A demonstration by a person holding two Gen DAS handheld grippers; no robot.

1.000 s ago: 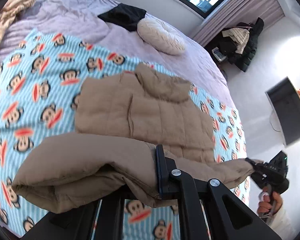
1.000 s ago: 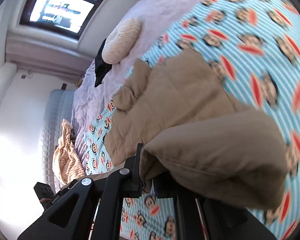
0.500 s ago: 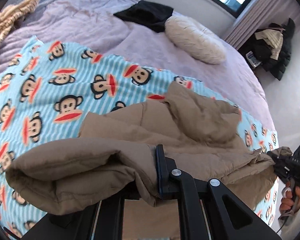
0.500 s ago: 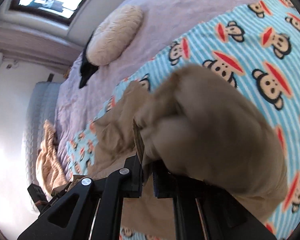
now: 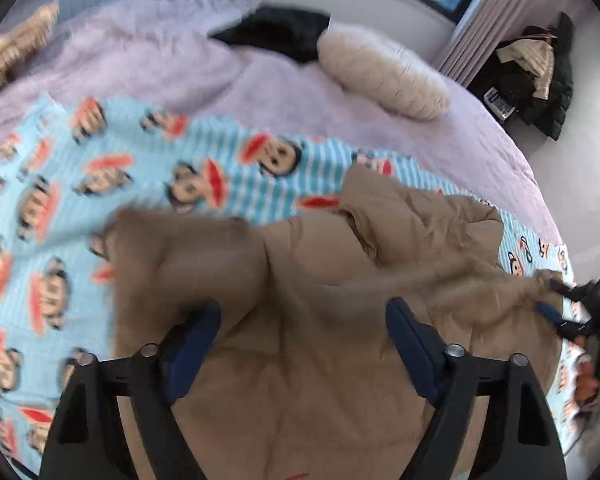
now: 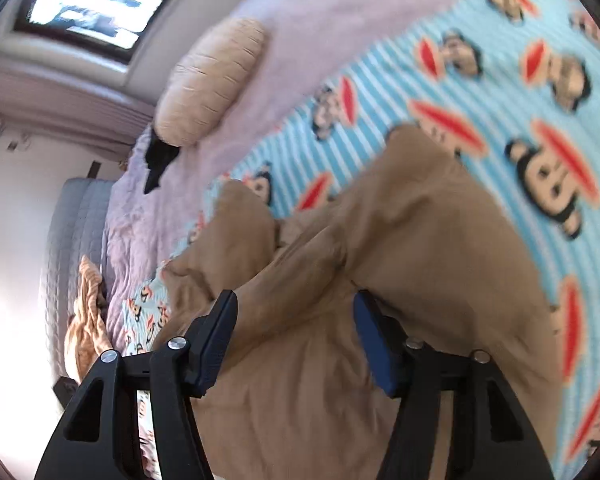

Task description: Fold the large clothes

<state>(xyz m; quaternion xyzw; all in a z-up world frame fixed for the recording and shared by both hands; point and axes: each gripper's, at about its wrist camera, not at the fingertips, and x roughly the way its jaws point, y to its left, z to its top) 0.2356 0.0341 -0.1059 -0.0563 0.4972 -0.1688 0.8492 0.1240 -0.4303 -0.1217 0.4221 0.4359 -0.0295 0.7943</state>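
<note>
A tan, puffy quilted jacket (image 5: 320,320) lies folded over on itself on the near part of a blue striped monkey-print blanket (image 5: 100,184). Its fabric is rumpled, with the hood or collar (image 5: 412,216) bunched at the far right edge.

jacket (image 5: 320,280): tan | blanket (image 5: 228,168): light-blue stripes, monkey faces | bedcover (image 5: 160,60): lilac | pillow (image 5: 384,72): cream

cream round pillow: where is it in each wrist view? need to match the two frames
Left wrist: cream pillow upper right, on the lilac bedspread.
Right wrist: cream pillow upper left, below the window.
Shared landmark: black garment touching the pillow.
</note>
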